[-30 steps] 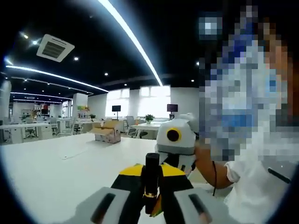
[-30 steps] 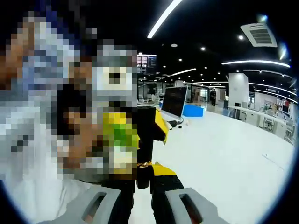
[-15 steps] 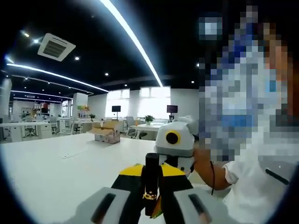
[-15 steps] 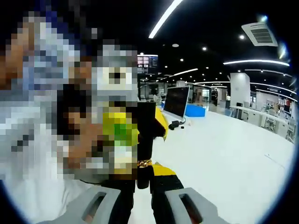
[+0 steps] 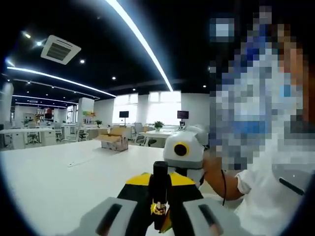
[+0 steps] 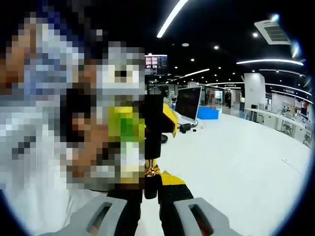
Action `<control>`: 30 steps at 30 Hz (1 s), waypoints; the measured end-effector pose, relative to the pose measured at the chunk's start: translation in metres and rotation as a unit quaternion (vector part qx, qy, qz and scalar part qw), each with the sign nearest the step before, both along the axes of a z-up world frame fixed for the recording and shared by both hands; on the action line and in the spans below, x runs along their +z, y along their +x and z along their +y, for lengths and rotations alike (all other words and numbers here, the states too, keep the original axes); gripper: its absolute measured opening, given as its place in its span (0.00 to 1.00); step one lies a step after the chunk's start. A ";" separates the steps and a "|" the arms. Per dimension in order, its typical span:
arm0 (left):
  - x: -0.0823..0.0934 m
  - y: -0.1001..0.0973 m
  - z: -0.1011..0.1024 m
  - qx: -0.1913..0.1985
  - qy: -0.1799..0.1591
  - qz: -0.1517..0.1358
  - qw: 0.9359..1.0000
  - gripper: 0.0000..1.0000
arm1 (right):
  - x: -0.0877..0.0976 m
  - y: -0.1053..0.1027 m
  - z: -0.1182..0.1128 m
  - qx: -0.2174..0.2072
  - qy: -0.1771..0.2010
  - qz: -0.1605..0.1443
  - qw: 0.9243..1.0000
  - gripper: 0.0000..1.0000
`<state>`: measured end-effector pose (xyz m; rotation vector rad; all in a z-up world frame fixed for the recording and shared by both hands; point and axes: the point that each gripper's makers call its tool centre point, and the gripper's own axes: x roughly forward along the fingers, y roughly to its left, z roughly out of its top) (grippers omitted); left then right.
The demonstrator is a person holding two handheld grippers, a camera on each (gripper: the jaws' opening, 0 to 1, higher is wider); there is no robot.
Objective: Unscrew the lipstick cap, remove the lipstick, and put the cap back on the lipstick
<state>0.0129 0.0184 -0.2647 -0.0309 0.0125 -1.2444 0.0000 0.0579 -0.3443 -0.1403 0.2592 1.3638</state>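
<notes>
Both grippers are clamping one lipstick [image 6: 153,142] end to end — right gripper [image 6: 150,189] on the base, left gripper [image 5: 158,219] on the cap [image 5: 160,182] — pulling apart along its axis.

Left gripper view: lipstick [image 5: 159,191] is held upright between the jaws of the left gripper [image 5: 158,216], above the table [image 5: 59,182]. The right gripper [image 5: 182,152] is placed just behind it, to the right. A cardboard box [image 5: 112,141] is set far back on the table, left of centre. Right gripper view: a monitor [image 6: 188,103] stands behind the lipstick, on the right.
</notes>
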 end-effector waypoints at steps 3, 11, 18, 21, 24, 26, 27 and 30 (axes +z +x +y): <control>0.001 0.000 0.001 0.001 -0.003 -0.001 1.000 0.13 | -0.001 0.000 0.000 0.002 -0.001 0.003 1.000 0.11; 0.005 -0.003 0.004 0.004 -0.006 -0.006 1.000 0.13 | -0.006 -0.002 0.001 0.009 -0.007 0.006 1.000 0.11; 0.009 -0.004 0.005 0.005 -0.013 -0.008 1.000 0.13 | -0.007 -0.003 0.001 0.012 -0.010 0.004 1.000 0.11; 0.011 -0.004 0.005 0.004 -0.016 -0.007 1.000 0.13 | -0.007 -0.003 0.001 0.013 -0.011 0.002 1.000 0.11; 0.013 -0.004 0.006 0.005 -0.020 -0.008 1.000 0.13 | -0.009 -0.003 0.001 0.013 -0.014 0.002 1.000 0.11; 0.014 -0.004 0.007 0.006 -0.021 -0.009 1.000 0.13 | -0.009 -0.003 0.001 0.013 -0.014 0.003 1.000 0.11; 0.014 -0.004 0.007 0.007 -0.021 -0.010 1.000 0.13 | -0.009 -0.003 0.001 0.012 -0.015 0.003 1.000 0.11; 0.017 -0.005 0.009 0.008 -0.024 -0.012 1.000 0.13 | -0.010 -0.002 0.001 0.012 -0.015 0.004 1.000 0.11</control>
